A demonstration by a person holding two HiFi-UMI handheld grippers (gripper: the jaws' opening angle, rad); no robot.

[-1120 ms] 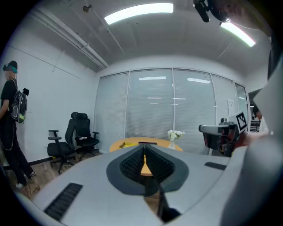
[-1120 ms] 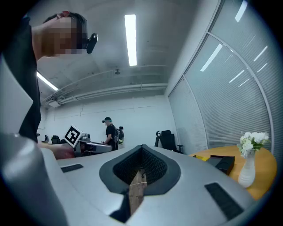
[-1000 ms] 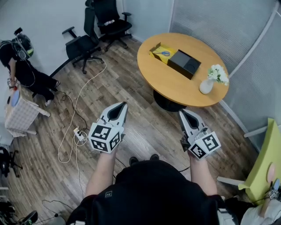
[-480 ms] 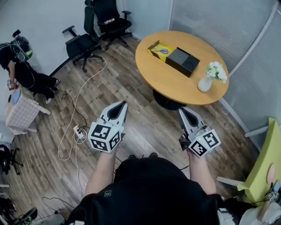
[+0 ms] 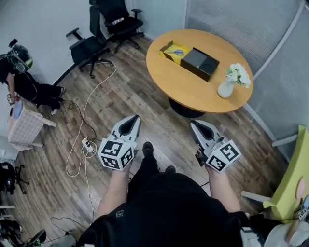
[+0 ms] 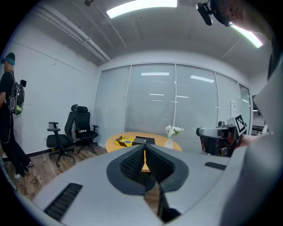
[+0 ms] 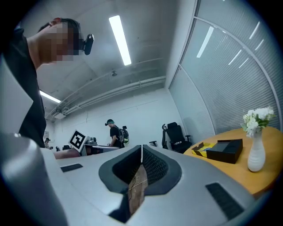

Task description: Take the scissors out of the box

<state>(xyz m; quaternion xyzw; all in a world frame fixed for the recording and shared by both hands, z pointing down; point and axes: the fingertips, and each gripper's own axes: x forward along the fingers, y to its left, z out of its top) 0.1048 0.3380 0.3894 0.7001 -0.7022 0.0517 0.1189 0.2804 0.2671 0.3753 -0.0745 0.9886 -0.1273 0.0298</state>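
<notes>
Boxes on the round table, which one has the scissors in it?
The open yellow box, with blue-handled scissors lying inside it. The black box right beside it is closed.

Black swivel chairs (image 5: pixel 88 48) are standing along the white wall (image 5: pixel 38 19), a round wooden table (image 5: pixel 188 89) is sitting beside glazed partitions (image 5: pixel 231 19) with blinds, strip lights (image 6: pixel 141 8) are glowing on the ceiling and cables (image 5: pixel 85 110) are trailing across the wood-plank floor (image 5: pixel 145 111), all marking this as an office meeting room.
</notes>
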